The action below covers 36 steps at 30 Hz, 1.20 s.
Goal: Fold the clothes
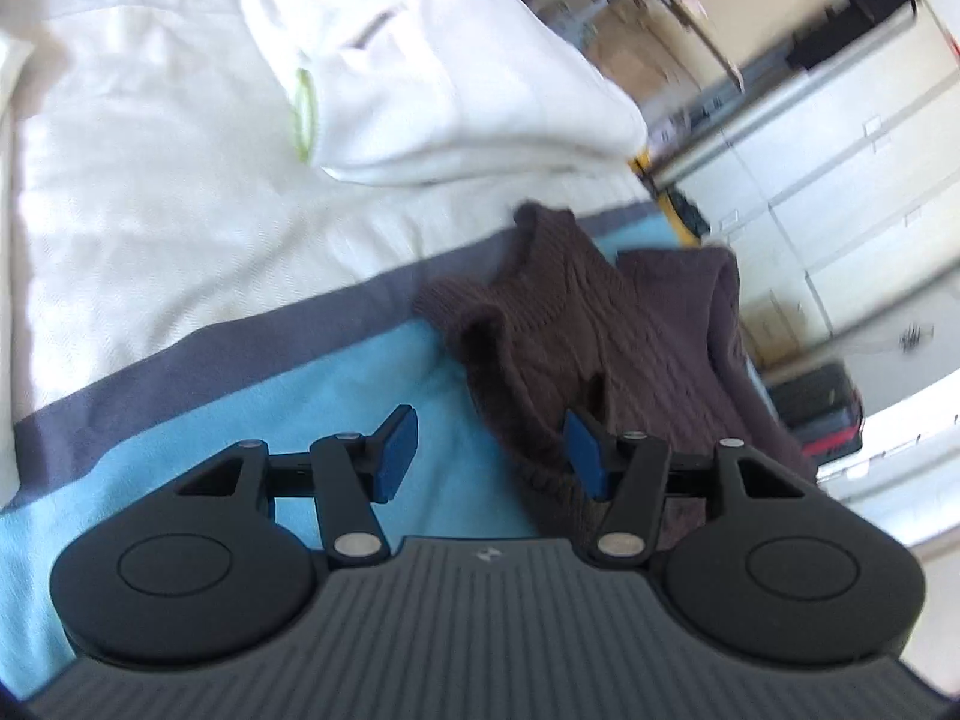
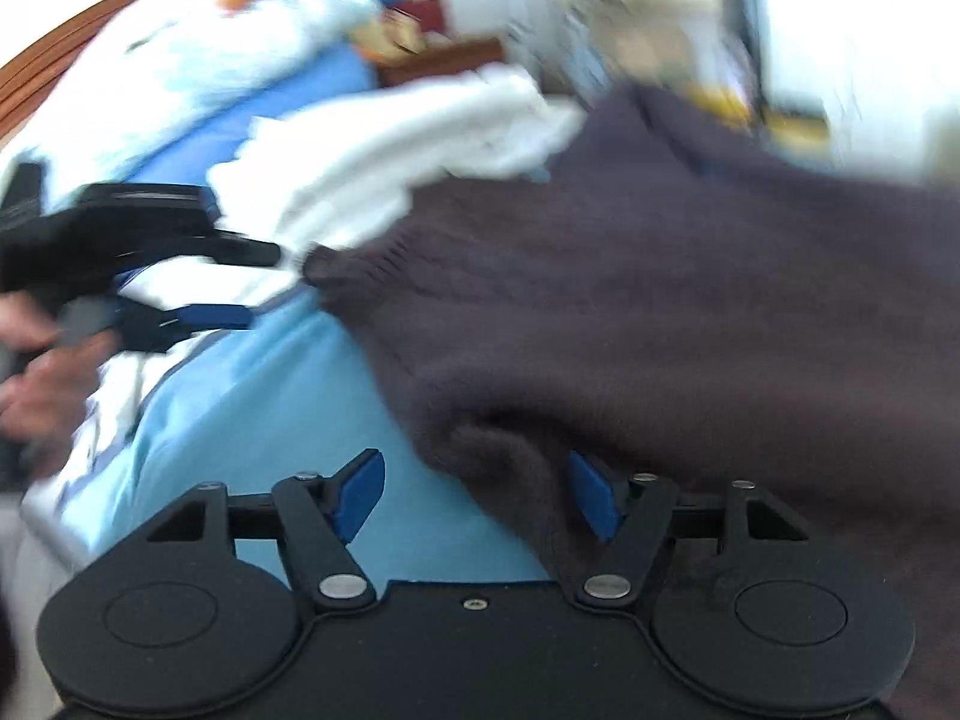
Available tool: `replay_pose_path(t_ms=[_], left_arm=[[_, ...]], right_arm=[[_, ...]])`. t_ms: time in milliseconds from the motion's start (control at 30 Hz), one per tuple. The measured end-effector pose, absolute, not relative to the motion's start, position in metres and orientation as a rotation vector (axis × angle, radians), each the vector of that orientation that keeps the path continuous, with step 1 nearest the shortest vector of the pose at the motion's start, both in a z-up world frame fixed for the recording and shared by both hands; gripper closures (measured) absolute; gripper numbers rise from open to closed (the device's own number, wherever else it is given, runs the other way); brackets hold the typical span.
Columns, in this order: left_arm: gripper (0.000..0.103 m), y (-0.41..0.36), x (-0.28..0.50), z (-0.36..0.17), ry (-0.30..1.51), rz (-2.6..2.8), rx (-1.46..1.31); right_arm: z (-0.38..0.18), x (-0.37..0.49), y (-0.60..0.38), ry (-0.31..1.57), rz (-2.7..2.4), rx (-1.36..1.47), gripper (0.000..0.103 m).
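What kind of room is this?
Probably a bedroom: clothes lie on a bed with a blue-and-white bedspread, a white pillow sits beyond the brown knitted sweater, and pale drawer fronts stand alongside.

Brown knit sweater (image 1: 600, 348), crumpled, on blue bedspread (image 1: 300, 420)

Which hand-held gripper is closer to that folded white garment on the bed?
Left. The left hand-held gripper points beside the white garment; the right hand-held gripper sits farther back, at the brown sweater.

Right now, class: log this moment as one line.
left gripper: open | right gripper: open | brown sweater: crumpled, unfolded, on blue bedspread
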<state>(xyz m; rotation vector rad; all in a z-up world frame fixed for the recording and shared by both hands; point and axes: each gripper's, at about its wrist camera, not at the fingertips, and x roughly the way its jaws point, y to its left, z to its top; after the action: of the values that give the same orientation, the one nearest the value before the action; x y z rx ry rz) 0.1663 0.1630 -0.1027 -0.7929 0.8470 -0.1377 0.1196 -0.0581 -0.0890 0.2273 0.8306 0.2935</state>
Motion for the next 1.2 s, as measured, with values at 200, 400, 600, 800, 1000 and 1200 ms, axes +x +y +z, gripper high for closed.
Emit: replay_pose_path(t_ms=[200,400,600,800,1000,1200], left_arm=[[0.049,0.173,0.169,-0.111,0.82,-0.187,-0.939],[0.049,0.16,0.177,-0.114,0.833,-0.233,-0.931],[0.049,0.159,0.175,-0.113,0.866,-0.188,-0.869],[0.049,0.16,0.17,-0.108,0.879,-0.166,-0.791],[0.044,0.149,0.173,-0.112,0.911,-0.195,-0.762],[0.036,0.123,0.18,-0.12,0.975,-0.228,-0.695]], right_arm=[[-0.091,0.1,-0.031,0.708,0.322,0.228,0.029],[-0.107,0.136,-0.049,0.688,0.303,0.393,0.043],[-0.081,0.11,-0.035,0.606,0.401,0.401,0.085],[-0.104,0.124,-0.021,0.778,0.363,0.449,0.077],[-0.106,0.109,-0.017,0.757,0.342,0.439,0.051],[-0.069,0.072,-0.053,0.743,0.373,0.407,0.05]])
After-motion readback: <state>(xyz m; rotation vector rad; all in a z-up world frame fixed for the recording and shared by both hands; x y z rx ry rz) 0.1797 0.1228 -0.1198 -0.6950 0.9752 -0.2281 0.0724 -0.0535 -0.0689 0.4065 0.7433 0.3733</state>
